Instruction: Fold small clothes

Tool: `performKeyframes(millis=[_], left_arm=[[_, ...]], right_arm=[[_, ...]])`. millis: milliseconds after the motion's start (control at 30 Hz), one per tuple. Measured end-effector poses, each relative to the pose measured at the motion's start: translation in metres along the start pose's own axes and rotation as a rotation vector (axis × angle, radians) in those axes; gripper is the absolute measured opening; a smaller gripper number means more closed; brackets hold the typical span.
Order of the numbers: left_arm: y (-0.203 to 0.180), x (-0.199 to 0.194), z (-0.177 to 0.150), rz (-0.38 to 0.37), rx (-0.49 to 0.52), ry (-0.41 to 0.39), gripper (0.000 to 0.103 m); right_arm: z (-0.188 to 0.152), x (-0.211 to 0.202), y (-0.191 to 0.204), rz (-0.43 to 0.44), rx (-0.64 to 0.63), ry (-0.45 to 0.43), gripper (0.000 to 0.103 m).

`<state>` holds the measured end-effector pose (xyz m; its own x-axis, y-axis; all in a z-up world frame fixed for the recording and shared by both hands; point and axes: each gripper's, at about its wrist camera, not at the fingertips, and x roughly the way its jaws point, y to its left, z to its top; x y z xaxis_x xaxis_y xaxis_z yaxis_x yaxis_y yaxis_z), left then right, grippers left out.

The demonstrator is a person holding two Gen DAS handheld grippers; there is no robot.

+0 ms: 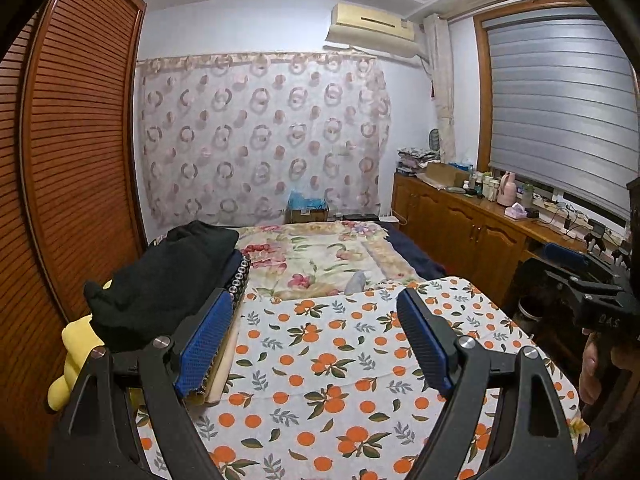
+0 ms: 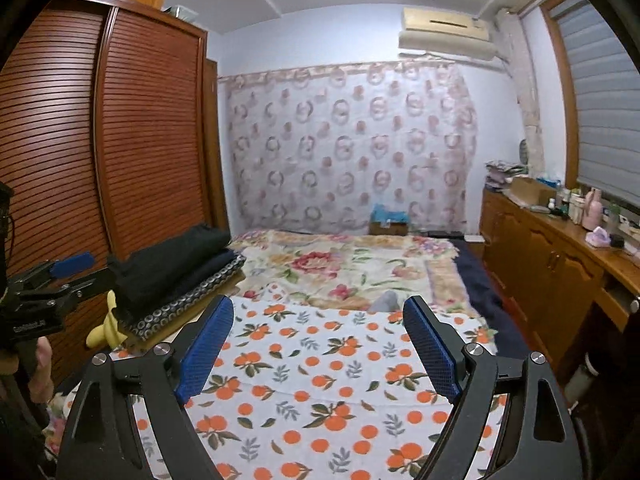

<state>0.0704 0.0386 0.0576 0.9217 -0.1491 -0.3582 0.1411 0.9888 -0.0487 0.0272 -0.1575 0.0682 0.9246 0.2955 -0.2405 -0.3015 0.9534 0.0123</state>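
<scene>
1. We hold the left gripper (image 1: 316, 316) and right gripper (image 2: 320, 320) with jaws apart and empty above the white orange-printed cloth (image 1: 340, 364).
2. Folded dark clothes (image 1: 168, 276) are stacked left of that cloth; a small grey garment (image 2: 384, 302) lies beyond its far edge.
3. Our risk: pinching the printed cloth with the garment, dragging both.

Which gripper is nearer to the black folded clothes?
Left. The left gripper hangs right beside the black clothes; the right gripper is farther off, over the orange-print cloth.
</scene>
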Motion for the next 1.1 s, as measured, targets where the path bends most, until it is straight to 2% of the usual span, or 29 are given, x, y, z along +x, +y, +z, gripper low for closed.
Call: performKeyframes(millis=[300, 1100], left_arm=[[0.000, 0.000, 0.000, 0.006, 0.000, -0.001, 0.085], [0.005, -0.003, -0.003, 0.009, -0.003, -0.001, 0.085]], right_arm=[[-0.005, 0.002, 0.023, -0.026, 0.004, 0.001, 0.088], [-0.012, -0.002, 0.005, -0.032, -0.006, -0.004, 0.088]])
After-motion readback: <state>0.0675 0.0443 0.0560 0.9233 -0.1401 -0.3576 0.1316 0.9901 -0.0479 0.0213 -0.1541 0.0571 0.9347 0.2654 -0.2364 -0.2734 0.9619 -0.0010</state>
